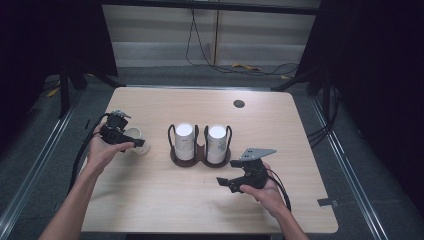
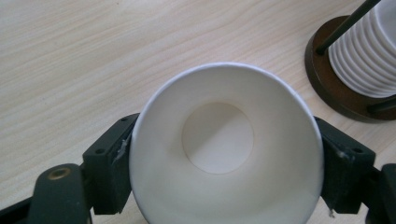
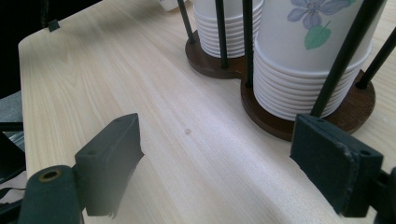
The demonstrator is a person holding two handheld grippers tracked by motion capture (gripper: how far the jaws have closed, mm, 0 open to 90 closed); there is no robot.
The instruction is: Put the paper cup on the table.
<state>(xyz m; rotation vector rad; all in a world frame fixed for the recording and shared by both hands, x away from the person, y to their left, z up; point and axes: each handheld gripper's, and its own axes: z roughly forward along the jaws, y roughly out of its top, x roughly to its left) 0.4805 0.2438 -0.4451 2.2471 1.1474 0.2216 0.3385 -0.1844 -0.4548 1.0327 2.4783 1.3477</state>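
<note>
Table: pale wood-grain top, both grippers working over its near half.

Cup rack: dark double base with thin black upright rods, two stacks of white paper cups standing in it. It sits ahead of the right gripper's jaws and off to the far right of the left gripper's jaws. In the right gripper view the nearer stack carries a blue flower print; the other stack stands behind it.

Right gripper: jaws spread wide, nothing between them, bare table under the gap. The rack base lies just beyond the right-hand jaw.

Left gripper: a single paper cup sits between the jaws, mouth toward the camera, inside empty. No earlier frame to compare; the pads lie right at the cup wall on both sides, and the rim stays round, so I cannot tell whether they press or merely flank it. In the high view the cup sits near the left edge of the table, well apart from the rack.

Handling, as judged: the cup is very light, thin-walled and easily crushed, and its smooth wall could slip. Best held across the wall just below the rolled rim, where it is stiffest, with light squeeze only.
</note>
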